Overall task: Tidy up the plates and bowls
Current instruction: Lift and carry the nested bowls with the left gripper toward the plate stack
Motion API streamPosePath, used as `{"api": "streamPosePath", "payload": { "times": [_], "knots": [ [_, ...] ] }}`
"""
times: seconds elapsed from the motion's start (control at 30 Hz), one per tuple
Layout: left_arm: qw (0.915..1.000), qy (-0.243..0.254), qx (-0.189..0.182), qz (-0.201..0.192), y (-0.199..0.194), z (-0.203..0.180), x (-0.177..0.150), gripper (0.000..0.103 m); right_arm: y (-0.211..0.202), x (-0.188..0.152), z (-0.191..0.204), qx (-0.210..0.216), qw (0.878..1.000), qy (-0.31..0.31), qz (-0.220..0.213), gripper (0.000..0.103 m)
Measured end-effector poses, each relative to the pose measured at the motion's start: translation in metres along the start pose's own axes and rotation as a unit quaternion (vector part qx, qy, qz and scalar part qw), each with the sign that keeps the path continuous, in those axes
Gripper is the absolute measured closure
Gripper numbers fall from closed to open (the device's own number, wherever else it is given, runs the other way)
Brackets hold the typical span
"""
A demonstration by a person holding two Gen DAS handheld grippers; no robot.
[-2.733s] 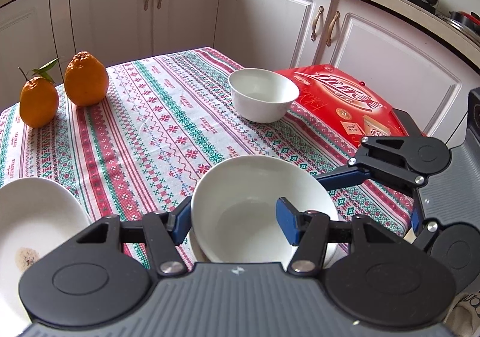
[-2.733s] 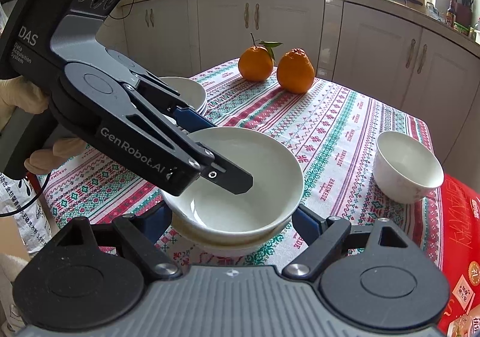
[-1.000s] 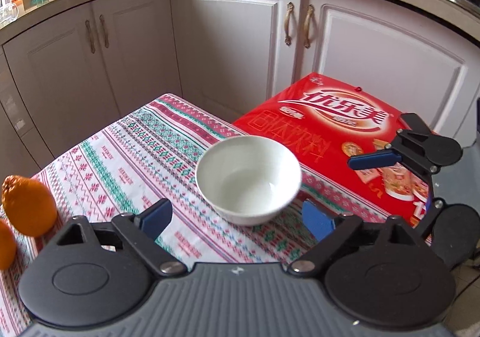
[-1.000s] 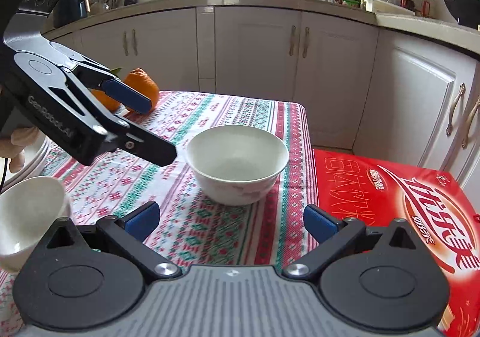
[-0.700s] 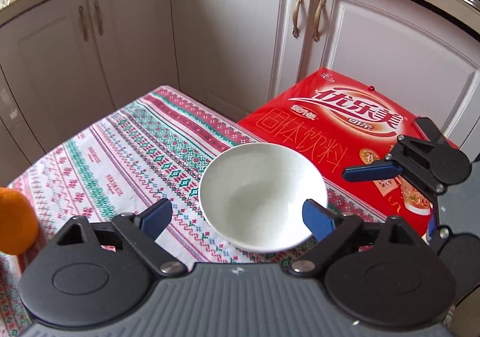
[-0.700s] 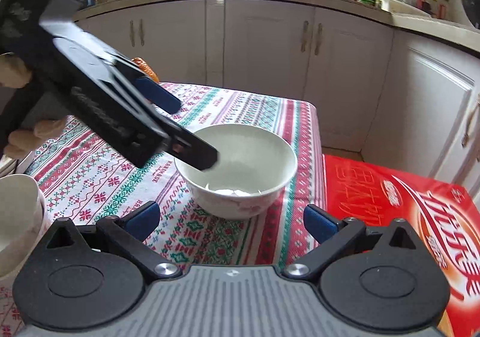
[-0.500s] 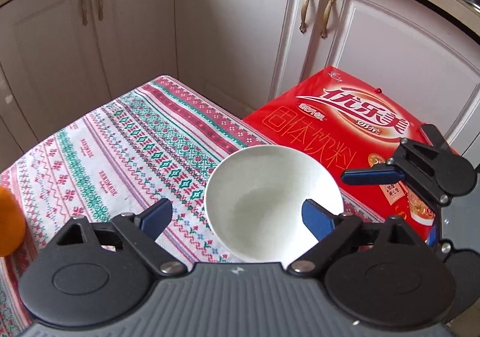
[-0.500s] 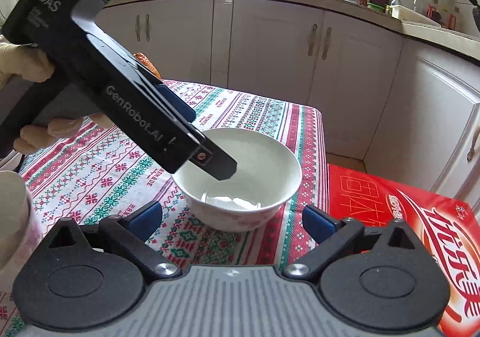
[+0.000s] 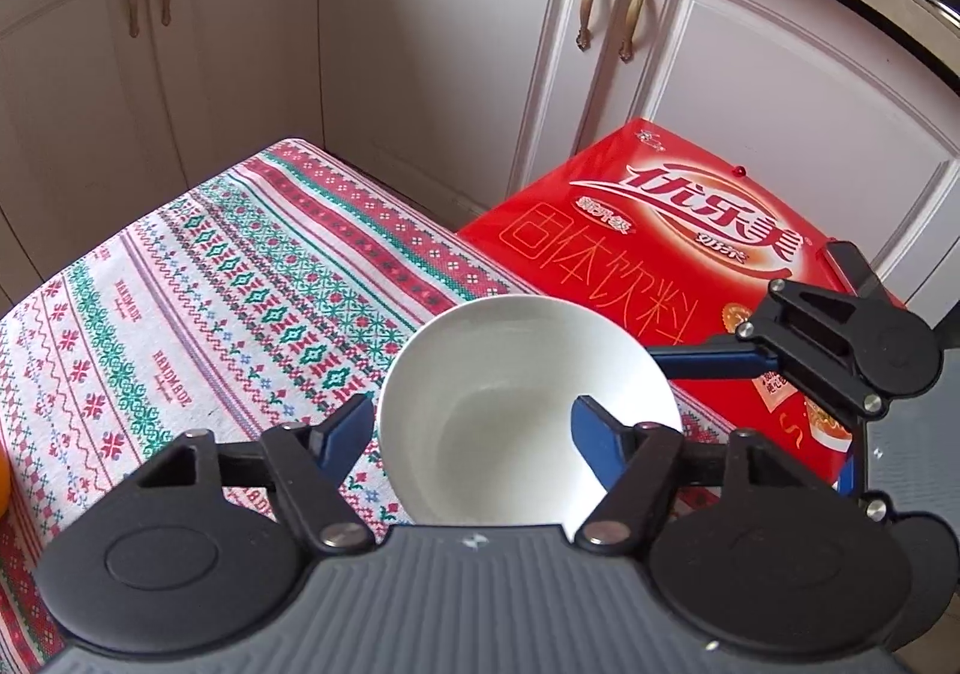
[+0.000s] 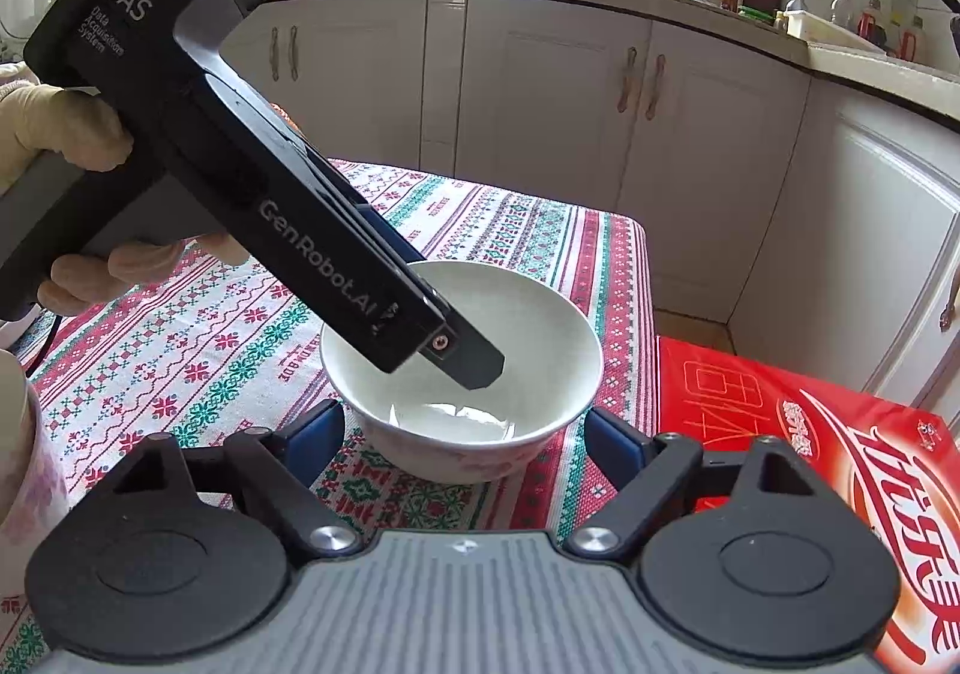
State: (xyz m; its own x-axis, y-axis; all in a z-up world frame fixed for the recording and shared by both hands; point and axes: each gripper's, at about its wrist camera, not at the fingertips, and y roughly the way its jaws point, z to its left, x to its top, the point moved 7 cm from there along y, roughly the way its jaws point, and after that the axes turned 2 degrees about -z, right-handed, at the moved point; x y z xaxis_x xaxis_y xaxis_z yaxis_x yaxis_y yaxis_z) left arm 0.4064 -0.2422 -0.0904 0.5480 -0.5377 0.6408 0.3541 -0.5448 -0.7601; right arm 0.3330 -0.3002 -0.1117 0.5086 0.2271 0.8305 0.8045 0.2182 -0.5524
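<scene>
Left wrist view: white bowl (image 9: 516, 404) sat at the tablecloth (image 9: 210, 302) edge, just beside the red carton (image 9: 672, 254). Left gripper (image 9: 471, 428) had just been closing, one finger inside the bowl, one outside; contact with the wall unclear.

Right wrist view: right gripper (image 10: 465, 437), also closing, flanked the bowl (image 10: 462, 374) without touching. Step judged: grasping. Next: clamp, then lift level.

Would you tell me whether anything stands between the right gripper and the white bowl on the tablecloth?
Nothing visible does. The right gripper has just been closing with the white bowl between its fingers, pads not yet touching. The left gripper, also just closing, straddles the bowl's rim, one finger inside, clear of the right fingers' path.
</scene>
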Motion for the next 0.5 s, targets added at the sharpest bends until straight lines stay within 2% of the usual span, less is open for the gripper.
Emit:
{"api": "streamPosePath", "payload": {
  "times": [0.5],
  "knots": [
    [0.9999,0.009,-0.005,-0.001,0.0024,-0.002,0.0005,0.037,-0.0006,-0.0007,-0.002,0.007,1.0,0.011,-0.001,0.016]
  ]
}}
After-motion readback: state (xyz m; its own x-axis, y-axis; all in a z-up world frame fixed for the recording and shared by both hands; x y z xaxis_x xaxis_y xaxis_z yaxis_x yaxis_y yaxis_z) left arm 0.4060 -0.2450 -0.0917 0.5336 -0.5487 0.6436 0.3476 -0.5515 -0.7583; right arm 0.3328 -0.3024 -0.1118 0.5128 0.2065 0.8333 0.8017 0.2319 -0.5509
